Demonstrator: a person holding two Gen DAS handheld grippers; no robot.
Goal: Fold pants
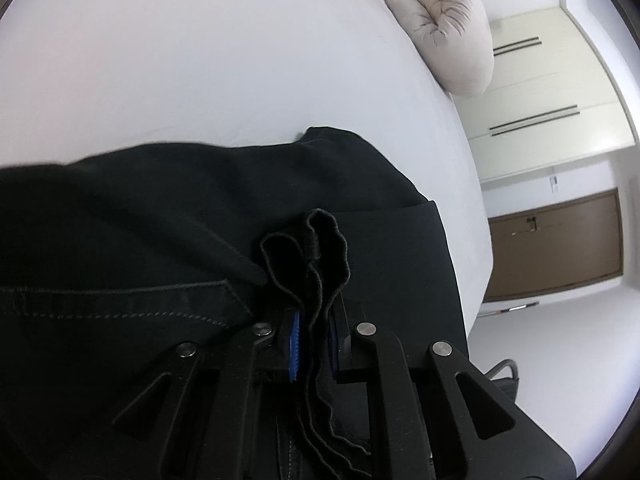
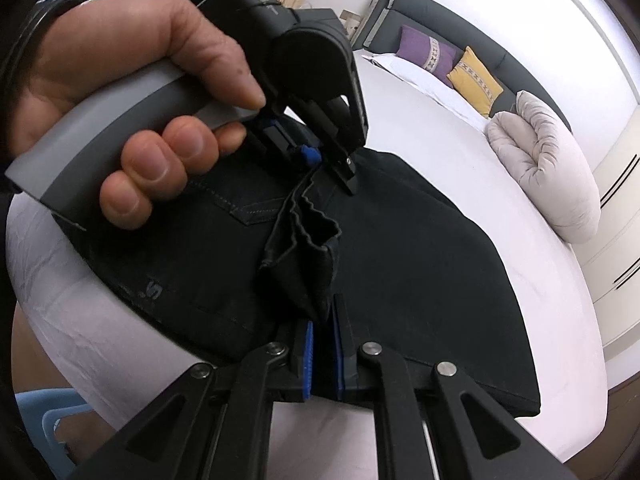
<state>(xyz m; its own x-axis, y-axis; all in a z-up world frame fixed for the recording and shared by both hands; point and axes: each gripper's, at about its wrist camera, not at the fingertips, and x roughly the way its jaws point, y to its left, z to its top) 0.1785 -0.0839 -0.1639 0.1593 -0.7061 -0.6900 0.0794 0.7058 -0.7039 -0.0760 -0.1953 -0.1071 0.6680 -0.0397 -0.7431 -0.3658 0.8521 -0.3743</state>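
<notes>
Black pants [image 2: 400, 248] lie folded on a white bed [image 2: 440, 152]; they also show in the left wrist view [image 1: 160, 216]. My left gripper [image 1: 314, 320] is shut on a bunched hem edge of the pants [image 1: 316, 240]. In the right wrist view the left gripper [image 2: 320, 164] sits above the pants, held by a hand. My right gripper [image 2: 324, 324] is shut on the other end of the same bunched hem [image 2: 308, 256], near the bed's front edge.
A beige folded duvet [image 2: 548, 168] lies at the far right of the bed, also in the left wrist view [image 1: 440, 24]. Purple [image 2: 428, 54] and yellow [image 2: 474, 80] cushions lean on a dark headboard. White wardrobes [image 1: 552, 120] and a brown door [image 1: 556, 244] stand beyond.
</notes>
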